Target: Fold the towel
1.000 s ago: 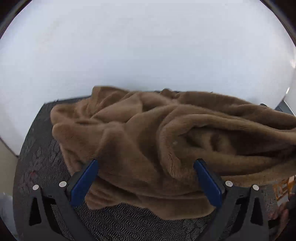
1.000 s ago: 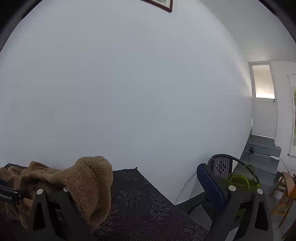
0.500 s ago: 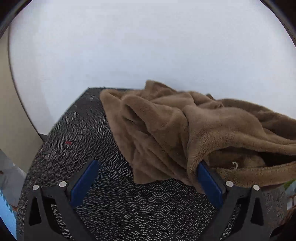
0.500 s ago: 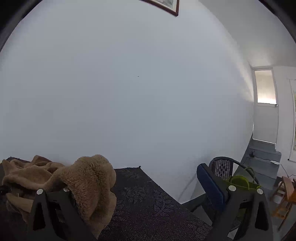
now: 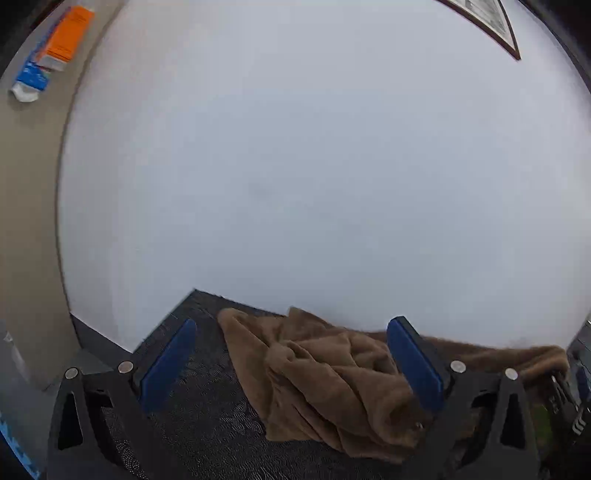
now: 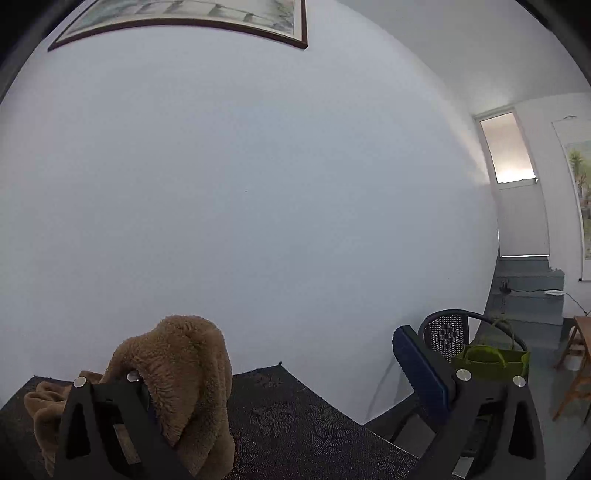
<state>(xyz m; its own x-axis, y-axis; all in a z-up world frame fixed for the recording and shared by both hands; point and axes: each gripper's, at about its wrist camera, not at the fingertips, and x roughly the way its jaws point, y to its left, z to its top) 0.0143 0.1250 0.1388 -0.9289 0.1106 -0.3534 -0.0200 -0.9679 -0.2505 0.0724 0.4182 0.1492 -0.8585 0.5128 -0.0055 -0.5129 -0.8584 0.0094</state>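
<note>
A brown fluffy towel (image 5: 325,380) lies bunched on the dark patterned table (image 5: 207,413). My left gripper (image 5: 291,363) stands open above it. The towel's left part lies between the blue pads (image 5: 166,365), and the rest runs behind the right finger toward the far right. In the right wrist view a fold of the towel (image 6: 184,365) hangs over the left finger of my right gripper (image 6: 291,363) and hides its pad. That gripper is open wide, and its right pad (image 6: 417,369) is bare. More towel (image 6: 44,410) trails low on the left.
A white wall (image 6: 258,184) stands close behind the table, with a framed picture (image 6: 192,18) high up. Off the table's right edge are a black chair (image 6: 447,332) holding a green bag (image 6: 487,363), a wooden stool (image 6: 580,354) and grey steps (image 6: 528,295).
The left wrist view has tilted up toward the wall, so the towel now sits low and smaller in it. The right gripper has also tilted up, with the fold still hanging on its left finger.
</note>
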